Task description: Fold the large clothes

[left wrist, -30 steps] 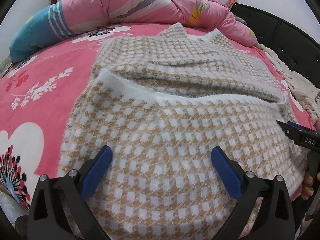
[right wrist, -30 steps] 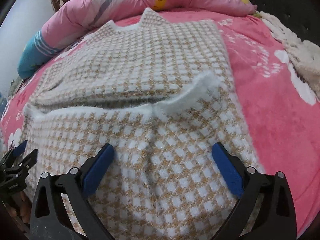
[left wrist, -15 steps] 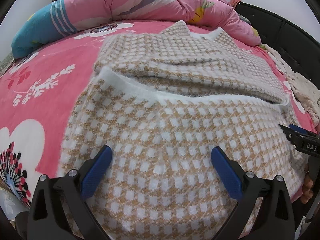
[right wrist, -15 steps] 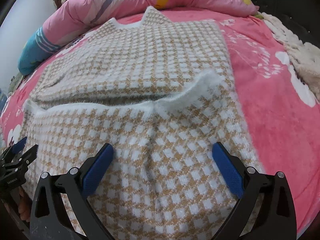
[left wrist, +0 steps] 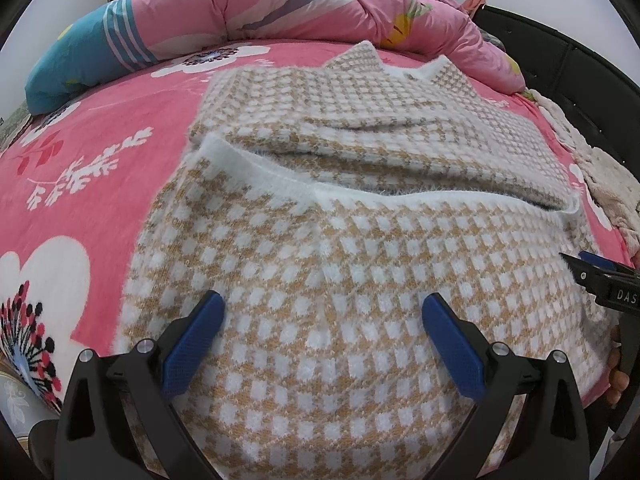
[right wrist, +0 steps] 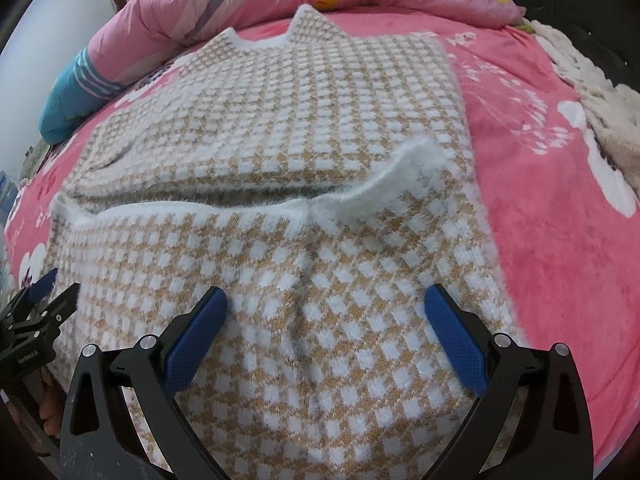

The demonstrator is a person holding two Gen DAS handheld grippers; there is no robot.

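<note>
A tan-and-white checked fuzzy sweater (left wrist: 340, 272) lies on the pink bed, also in the right wrist view (right wrist: 312, 128). Its lower part is folded up over the body, the white hem (left wrist: 360, 196) lying across the middle. My left gripper (left wrist: 320, 332) is open and empty, over the near fold on the left. My right gripper (right wrist: 324, 328) is open and empty, over the near fold on the right. Each gripper shows at the edge of the other's view: the right one (left wrist: 608, 284), the left one (right wrist: 36, 320).
A pink floral blanket (left wrist: 80, 152) covers the bed. A rolled pink and blue duvet (left wrist: 260, 4) lies along the far side. A cream fluffy blanket (right wrist: 600, 100) and a black bed frame (left wrist: 560, 64) are on the right.
Both grippers have shifted slightly; the sweater looks a little lower and nearer in both views. The sweater itself has not moved and both grippers stay open.
</note>
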